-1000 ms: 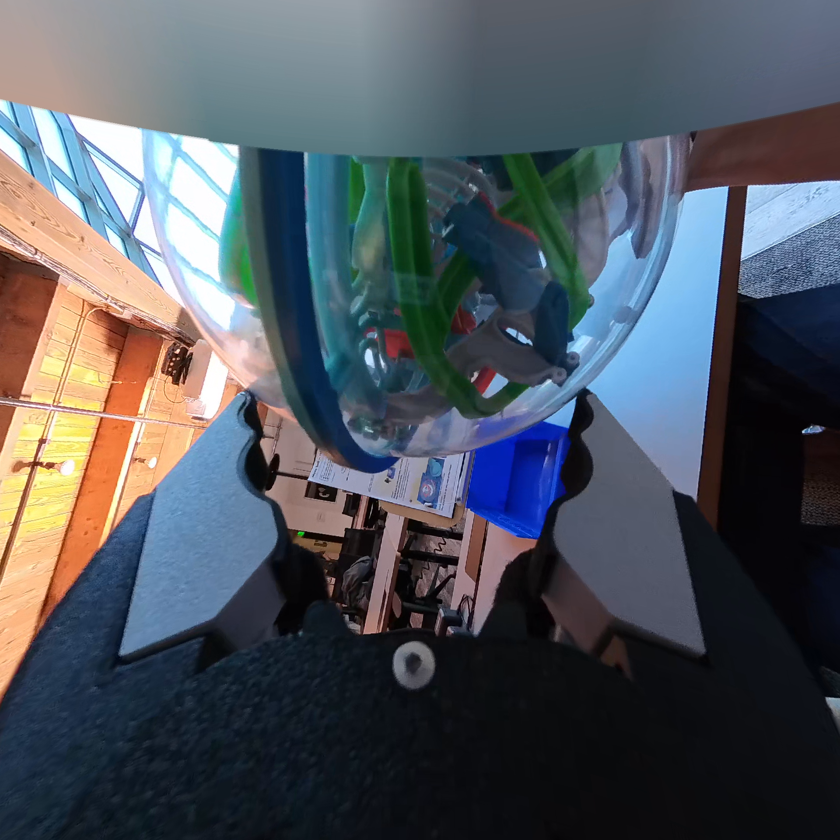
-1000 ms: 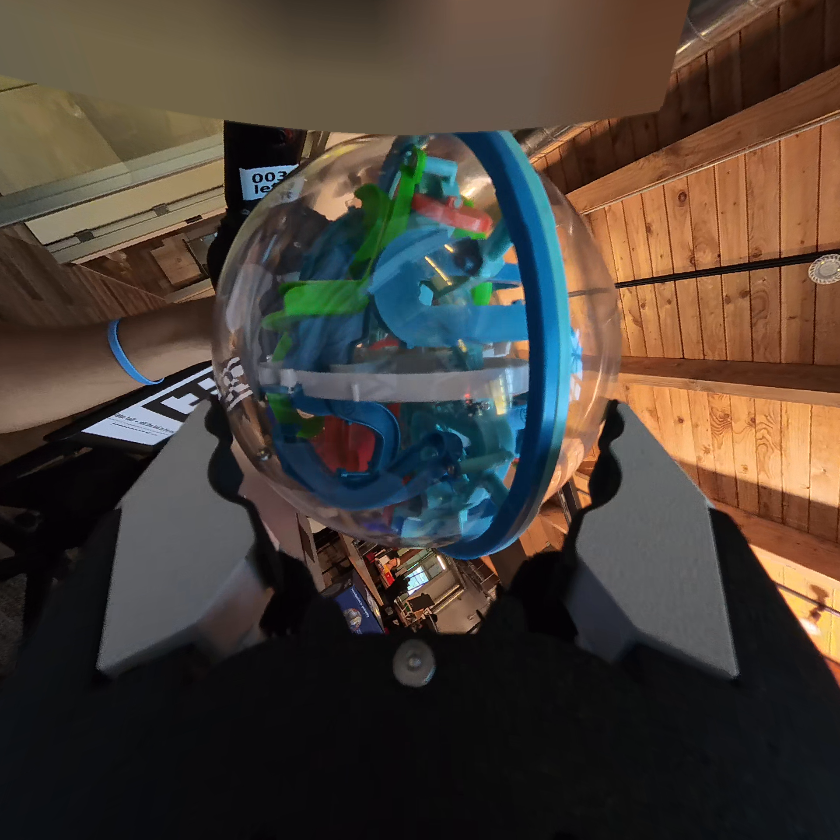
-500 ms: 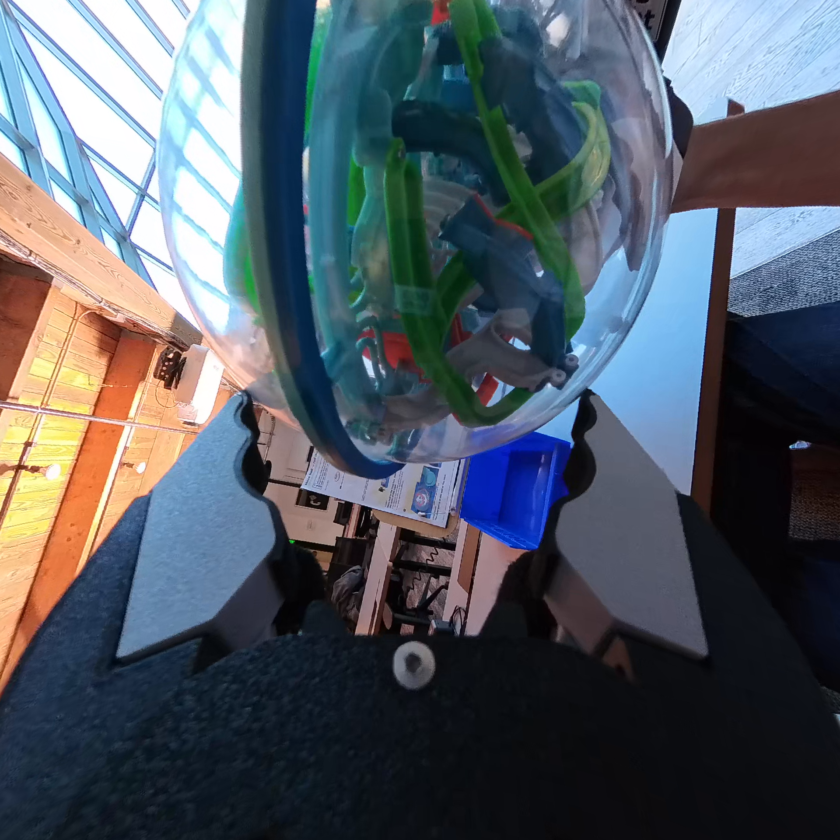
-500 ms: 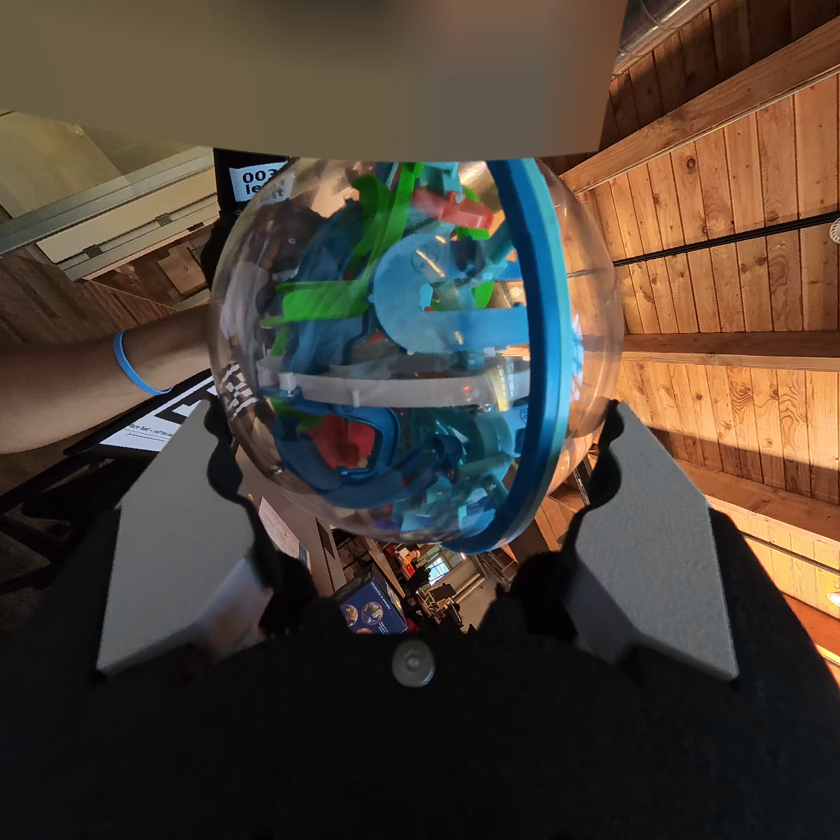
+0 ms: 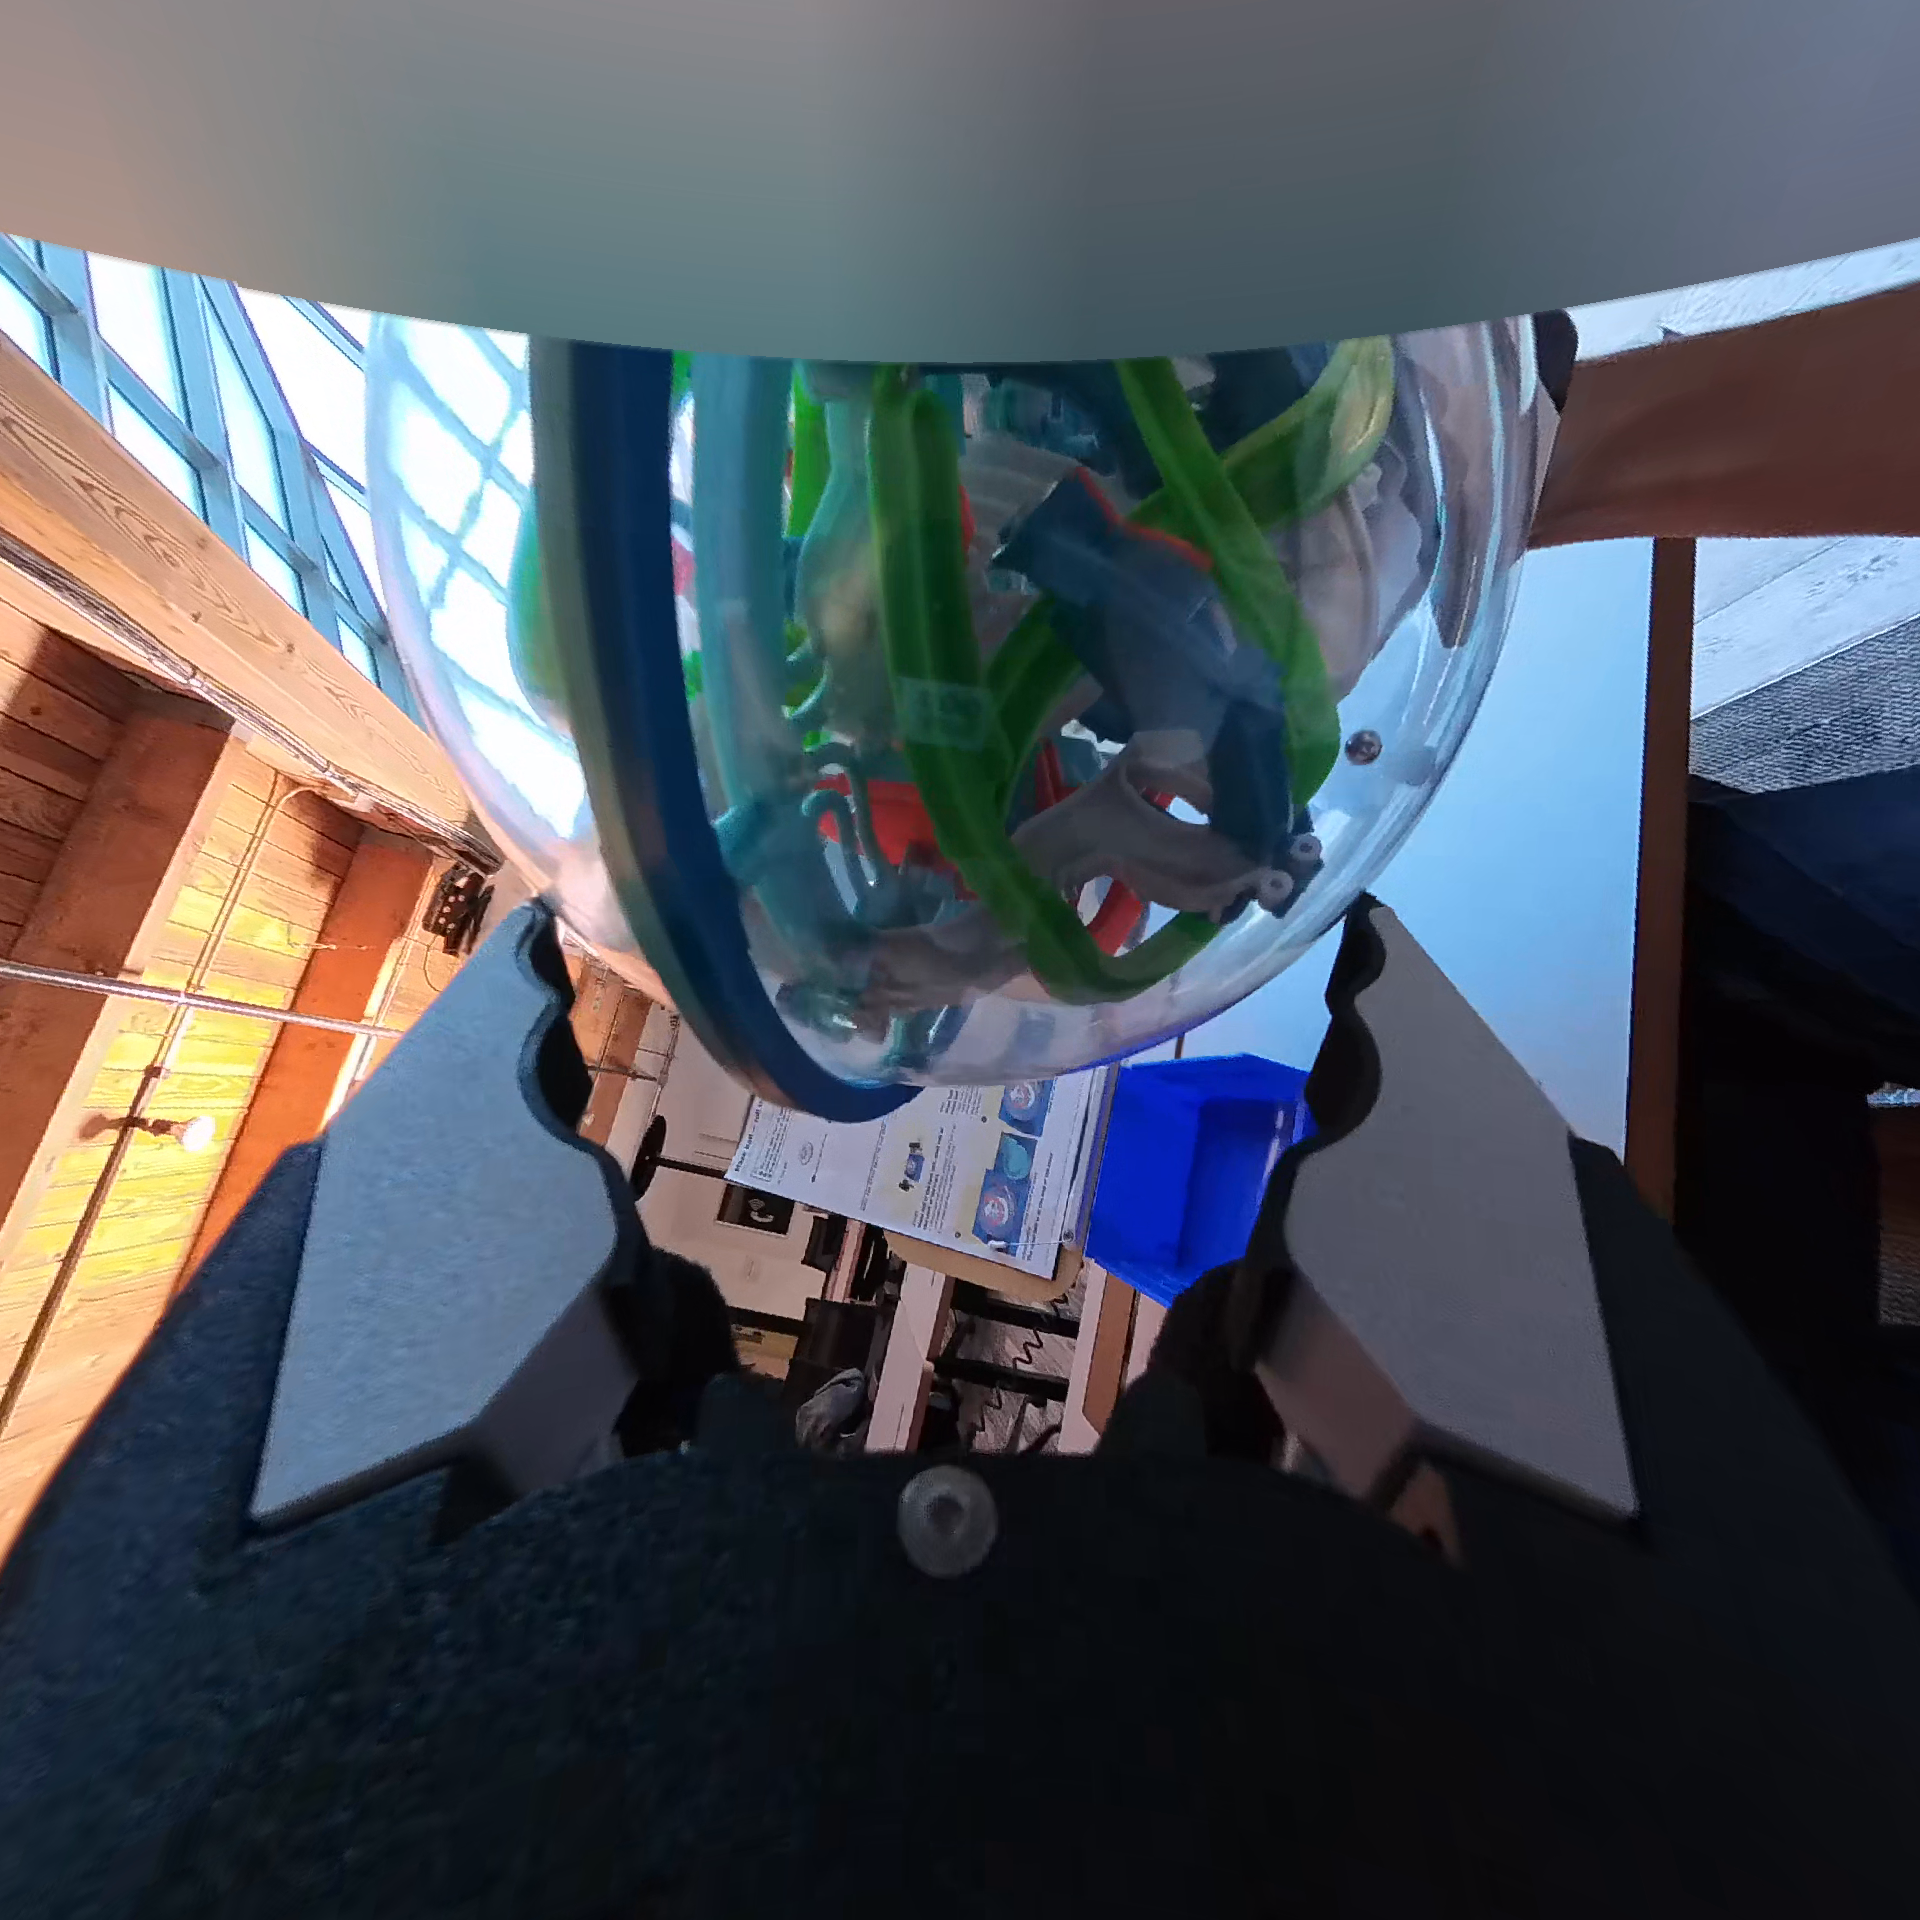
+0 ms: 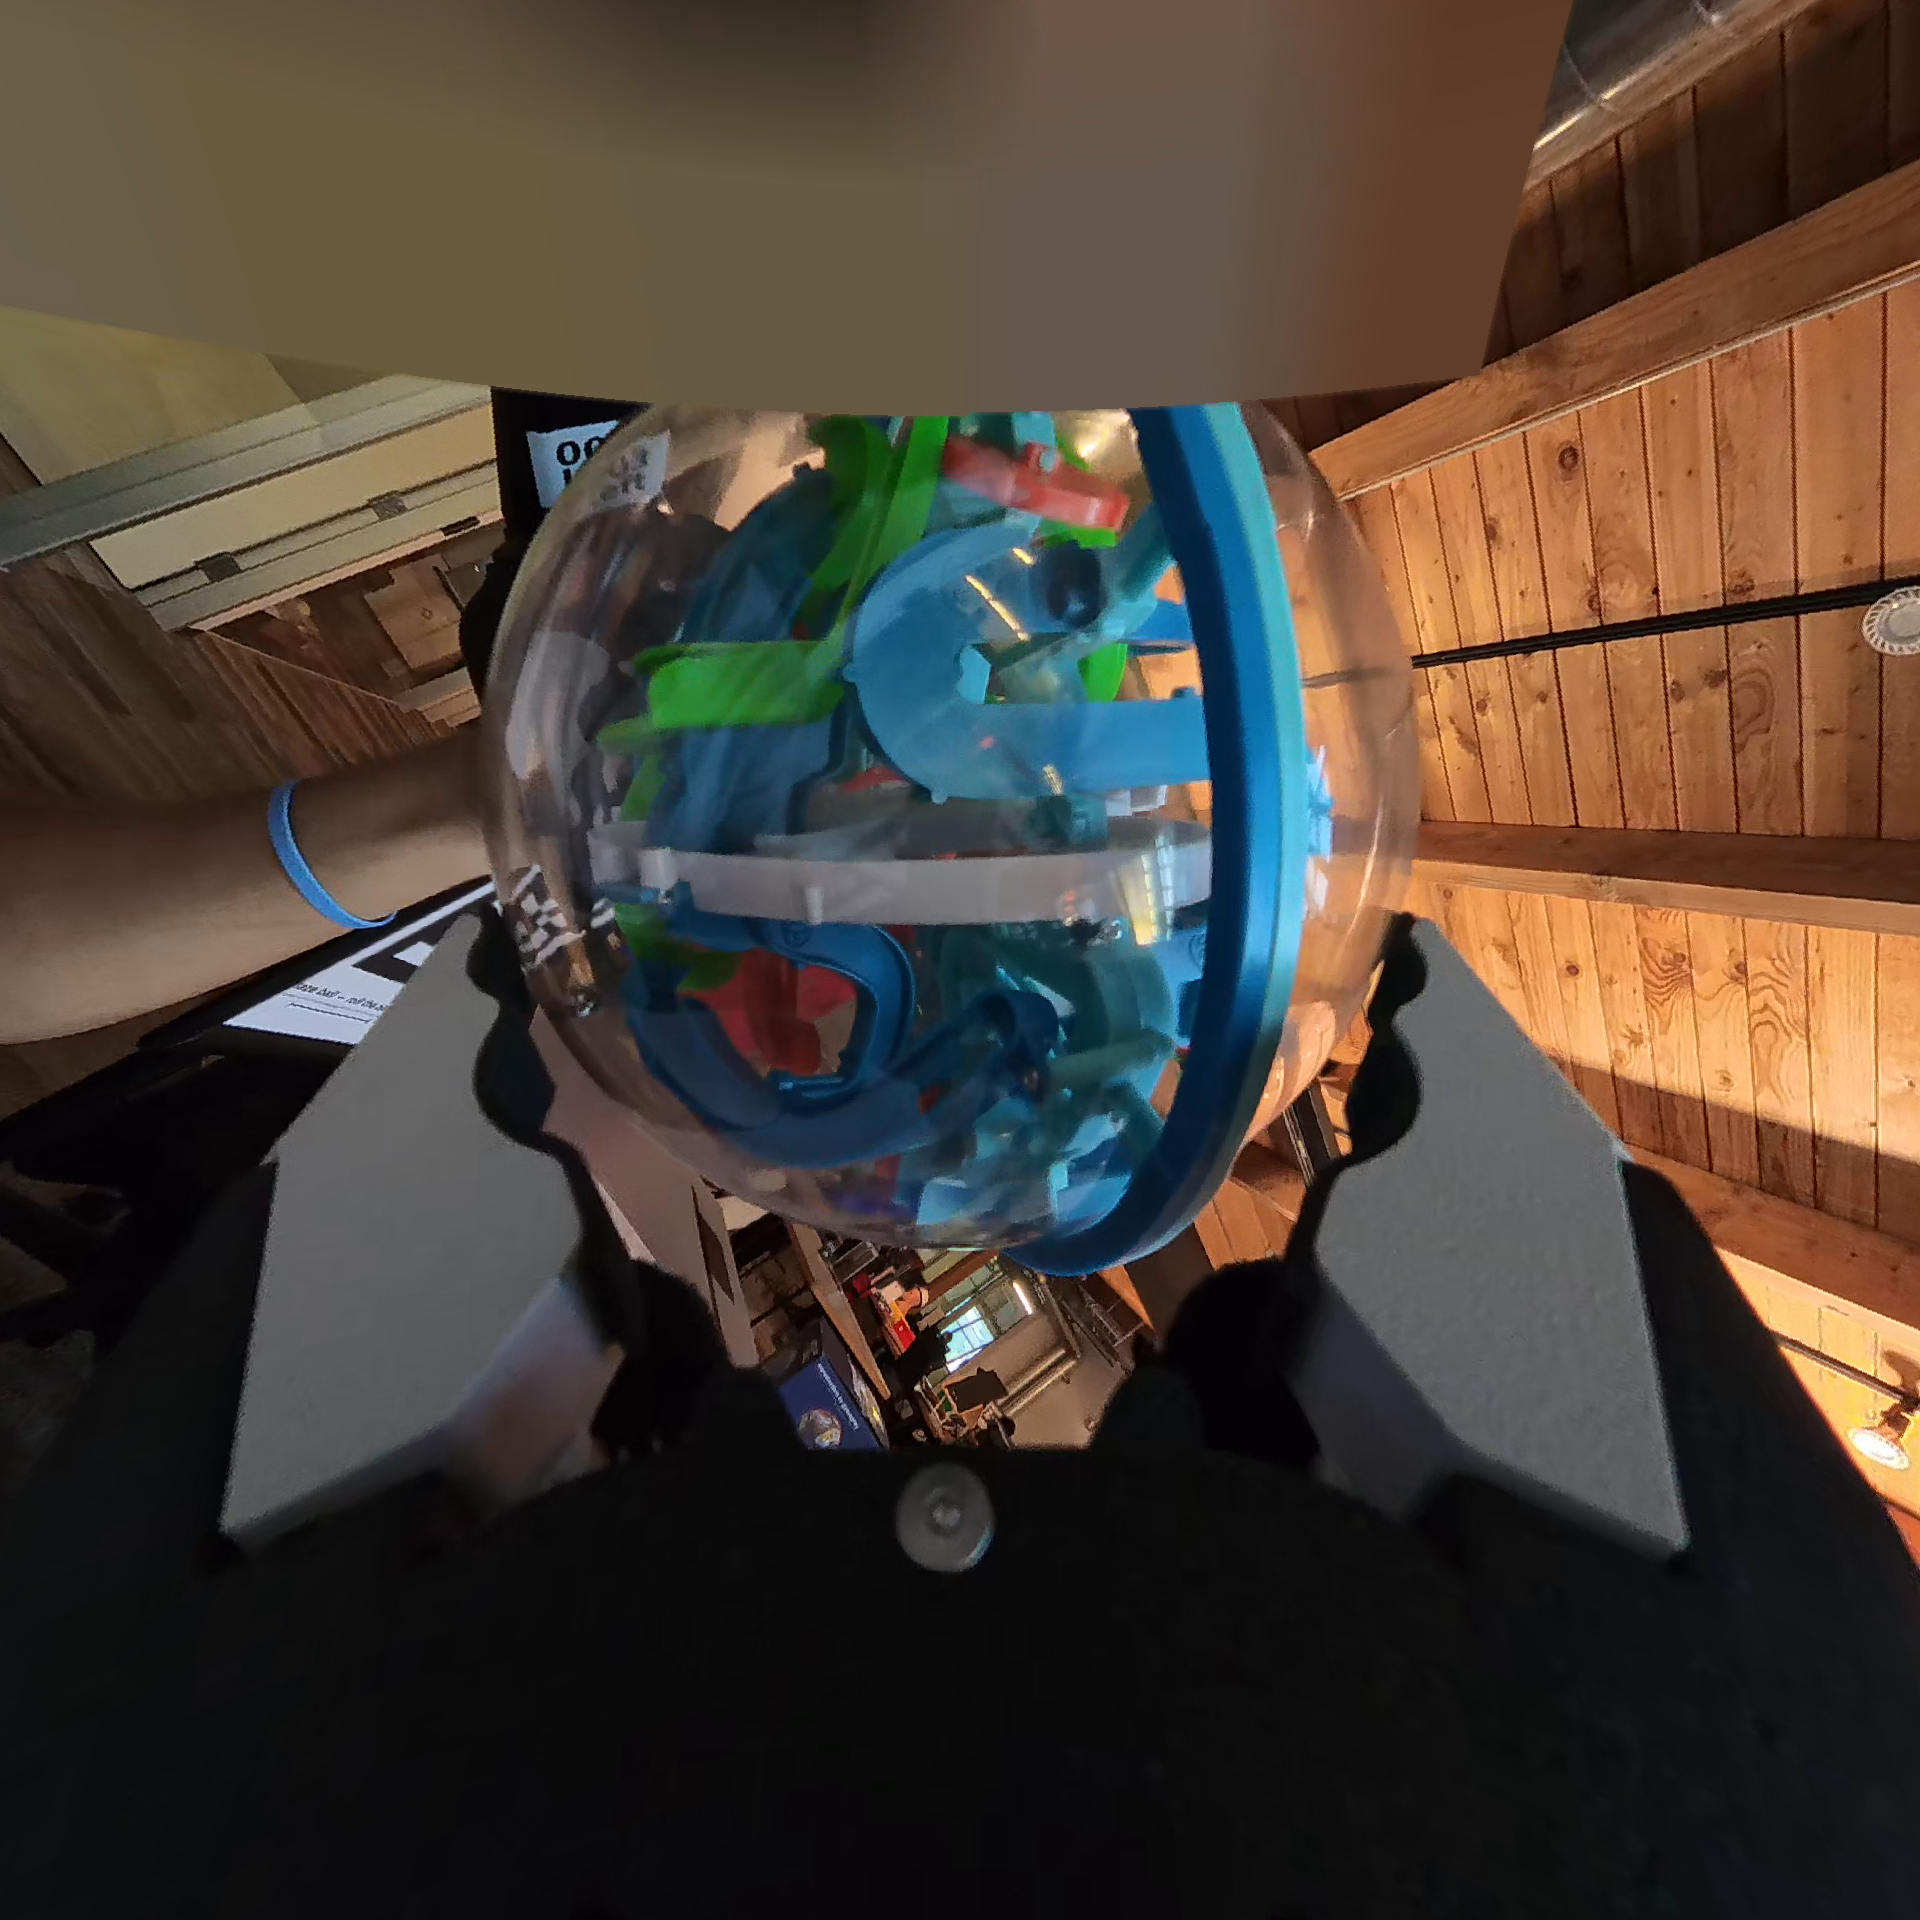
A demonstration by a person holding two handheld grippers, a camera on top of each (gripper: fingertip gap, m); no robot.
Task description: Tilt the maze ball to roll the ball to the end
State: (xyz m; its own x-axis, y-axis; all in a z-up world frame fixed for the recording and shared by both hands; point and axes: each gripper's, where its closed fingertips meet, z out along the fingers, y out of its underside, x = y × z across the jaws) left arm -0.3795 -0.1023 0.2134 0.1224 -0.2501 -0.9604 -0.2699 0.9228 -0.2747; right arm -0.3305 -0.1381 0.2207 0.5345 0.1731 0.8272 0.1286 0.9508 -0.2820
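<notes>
The maze ball (image 5: 987,675) is a clear sphere with a blue equator ring and green, blue, red and grey tracks inside. It is held up in the air between both grippers. My left gripper (image 5: 945,925) has its fingertips (image 5: 540,935) pressed on either side of the sphere's lower part. My right gripper (image 6: 940,935) grips the same maze ball (image 6: 935,831) from the opposite side, its fingertips (image 6: 1392,945) against the shell. I cannot pick out the small rolling ball with certainty. A blurred patch covers the sphere's top in both views.
A person's forearm with a blue wristband (image 6: 312,862) reaches in from the left behind the sphere; a forearm (image 5: 1714,447) shows at the upper right. A blue bin (image 5: 1195,1153), a poster (image 5: 935,1164) and wooden walls (image 6: 1662,727) lie beyond.
Both grippers kept their hold while tilting the sphere. In the left wrist view it swung up and back down; in the right wrist view the inner tracks shifted slightly.
</notes>
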